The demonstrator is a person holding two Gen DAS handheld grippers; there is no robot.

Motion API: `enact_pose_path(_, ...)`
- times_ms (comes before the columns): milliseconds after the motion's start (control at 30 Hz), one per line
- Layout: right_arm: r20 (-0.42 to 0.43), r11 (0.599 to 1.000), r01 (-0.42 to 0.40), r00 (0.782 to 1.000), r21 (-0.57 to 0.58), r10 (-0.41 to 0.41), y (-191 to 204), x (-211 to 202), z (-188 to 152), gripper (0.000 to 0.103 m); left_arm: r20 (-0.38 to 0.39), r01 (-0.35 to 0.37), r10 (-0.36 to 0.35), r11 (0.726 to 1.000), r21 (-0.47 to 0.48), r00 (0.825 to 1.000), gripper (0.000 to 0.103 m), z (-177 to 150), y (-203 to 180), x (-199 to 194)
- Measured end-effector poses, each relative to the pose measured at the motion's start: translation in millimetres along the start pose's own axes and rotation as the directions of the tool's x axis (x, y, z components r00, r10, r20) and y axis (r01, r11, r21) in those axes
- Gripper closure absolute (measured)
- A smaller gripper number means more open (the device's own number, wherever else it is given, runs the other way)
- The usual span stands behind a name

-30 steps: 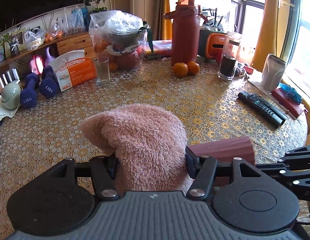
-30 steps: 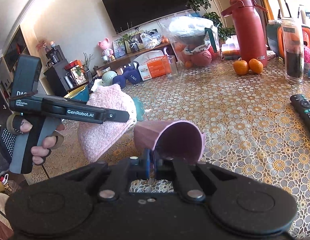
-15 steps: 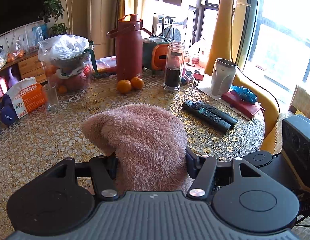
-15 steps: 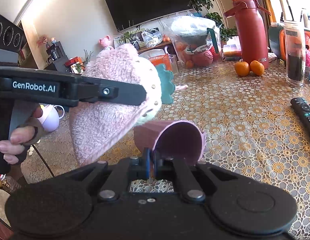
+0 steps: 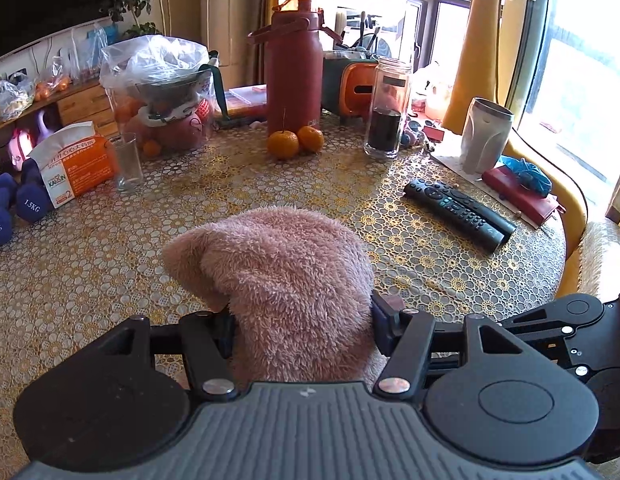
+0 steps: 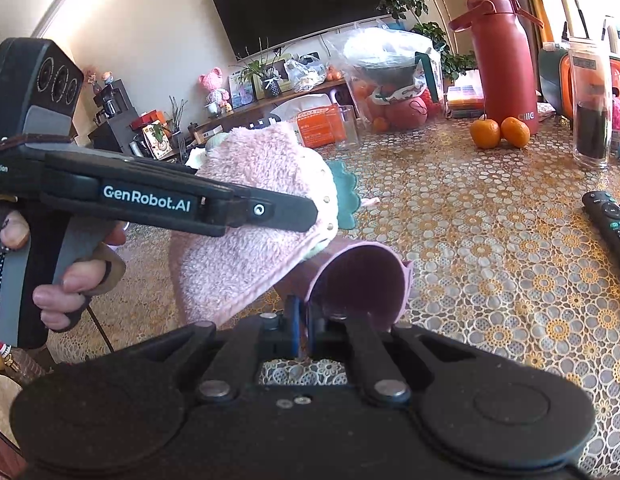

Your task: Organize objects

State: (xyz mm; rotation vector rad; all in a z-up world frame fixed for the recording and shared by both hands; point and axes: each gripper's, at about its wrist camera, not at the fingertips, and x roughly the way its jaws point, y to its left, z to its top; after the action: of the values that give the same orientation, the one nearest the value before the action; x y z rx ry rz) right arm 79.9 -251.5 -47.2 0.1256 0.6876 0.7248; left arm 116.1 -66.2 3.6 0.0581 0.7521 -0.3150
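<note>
My left gripper (image 5: pixel 301 320) is shut on a fluffy pink towel (image 5: pixel 281 280) and holds it above the table. In the right wrist view the left gripper (image 6: pixel 310 212) holds the same towel (image 6: pixel 245 240) just left of and above a pink cup. My right gripper (image 6: pixel 303 320) is shut on the rim of that pink cup (image 6: pixel 358 284), which lies tilted on its side with its mouth facing me. The towel's lower edge hangs right beside the cup's mouth. A sliver of the cup (image 5: pixel 392 302) shows behind the left gripper's right finger.
On the gold lace tablecloth (image 5: pixel 229 184) stand a red flask (image 5: pixel 295 68), two oranges (image 5: pixel 293 142), a glass jar (image 5: pixel 386 108), two black remotes (image 5: pixel 458 212), a grey tumbler (image 5: pixel 484 136), a drinking glass (image 5: pixel 127 162), a tissue box (image 5: pixel 69 164) and a bagged fruit bowl (image 5: pixel 161 92).
My left gripper has carried the towel rightward and lower, close against the cup's mouth. Its view has swung back a little to the left. The right gripper and cup have stayed still.
</note>
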Motion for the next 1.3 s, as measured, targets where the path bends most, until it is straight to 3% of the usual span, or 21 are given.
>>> enact_pose_path(833, 0.009, 0.999, -0.001, 1.0, 0.044, 0.001, -10, -1, 5, 0.1, -0.034, -0.146, 0.144, 0.986, -0.081, 0.989, 0.042, -15, 52, -6)
enact_pose_path(1000, 0.019, 0.998, -0.01, 1.0, 0.057, 0.009, -9, -1, 7, 0.101, 0.023, -0.049, 0.051, 0.997, -0.052, 0.998, 0.042, -14, 33, -30)
enact_pose_path(1167, 0.019, 0.999, -0.012, 1.0, 0.049, 0.011, -5, 0, 7, 0.101, 0.052, 0.051, -0.05, 0.999, -0.016, 0.997, 0.042, -9, 5, -39)
enact_pose_path(1300, 0.02, 0.999, -0.009, 1.0, 0.045, 0.008, -4, 0, 8, 0.101, 0.051, 0.081, -0.08, 0.997, -0.008, 0.995, 0.042, -7, -7, -35)
